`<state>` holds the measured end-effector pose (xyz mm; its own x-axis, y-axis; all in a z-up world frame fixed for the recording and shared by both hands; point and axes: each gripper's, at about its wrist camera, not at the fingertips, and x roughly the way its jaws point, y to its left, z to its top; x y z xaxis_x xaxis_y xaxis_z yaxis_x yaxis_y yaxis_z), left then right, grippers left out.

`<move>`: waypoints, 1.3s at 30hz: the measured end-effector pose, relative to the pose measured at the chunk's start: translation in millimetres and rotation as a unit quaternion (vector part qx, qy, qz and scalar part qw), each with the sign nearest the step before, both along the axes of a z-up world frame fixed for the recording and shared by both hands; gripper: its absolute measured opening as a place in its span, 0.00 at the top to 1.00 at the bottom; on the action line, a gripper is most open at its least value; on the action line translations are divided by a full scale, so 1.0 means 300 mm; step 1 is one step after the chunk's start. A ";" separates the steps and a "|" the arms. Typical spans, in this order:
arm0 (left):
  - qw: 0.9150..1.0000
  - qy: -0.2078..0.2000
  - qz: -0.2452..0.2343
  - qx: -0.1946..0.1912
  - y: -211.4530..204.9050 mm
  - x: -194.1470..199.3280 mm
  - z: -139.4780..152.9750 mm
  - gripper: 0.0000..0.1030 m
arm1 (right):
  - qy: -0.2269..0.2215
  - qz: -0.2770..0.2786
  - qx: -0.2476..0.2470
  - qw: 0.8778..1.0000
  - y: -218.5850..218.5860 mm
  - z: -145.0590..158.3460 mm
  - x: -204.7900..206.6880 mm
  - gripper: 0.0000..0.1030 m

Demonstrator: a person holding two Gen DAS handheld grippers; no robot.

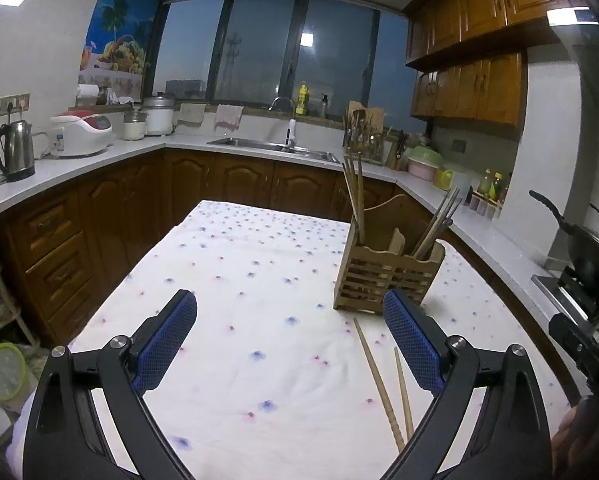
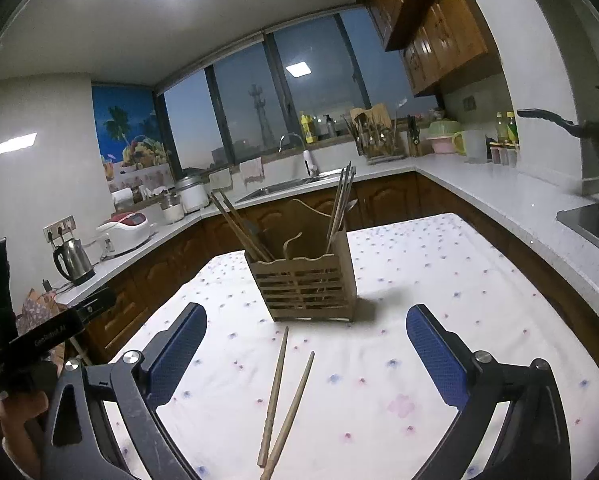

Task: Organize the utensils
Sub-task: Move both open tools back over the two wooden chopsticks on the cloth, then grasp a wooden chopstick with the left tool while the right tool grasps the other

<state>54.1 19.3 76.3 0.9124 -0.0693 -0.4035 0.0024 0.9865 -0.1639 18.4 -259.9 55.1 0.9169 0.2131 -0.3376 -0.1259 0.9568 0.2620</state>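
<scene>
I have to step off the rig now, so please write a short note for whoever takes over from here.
Left claw: open, empty, hovering over the table.
Right claw: open, empty, aimed at the loose chopsticks.
Wooden holder: upright on the flowered tablecloth, chopsticks already standing in its left and right compartments.
Two loose chopsticks: flat on the cloth in front of the holder, near ends crossing.
Left to do: pick up the two and put them in the holder.
</scene>
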 end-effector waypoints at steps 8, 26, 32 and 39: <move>0.998 0.052 -0.014 -0.013 -0.004 0.080 -0.080 0.07 | 0.059 0.022 -0.010 0.998 0.026 -0.065 0.078 0.05; 0.953 0.260 -0.157 0.006 -0.285 0.553 -0.357 0.48 | 0.283 0.090 -0.040 0.954 0.192 -0.406 0.458 0.86; 0.941 0.288 -0.167 0.050 -0.393 0.660 -0.430 0.65 | 0.289 0.095 -0.046 0.951 0.119 -0.421 0.434 0.94; 0.938 0.276 -0.178 0.113 -0.478 0.680 -0.449 0.89 | 0.299 0.085 -0.010 0.951 0.027 -0.421 0.447 0.92</move>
<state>258.1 -124.1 -58.4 0.4961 -0.1859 -0.8481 0.3143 0.9490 -0.0242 152.5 -252.0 -71.1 0.5137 0.3281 -0.7928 -0.1130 0.9418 0.3165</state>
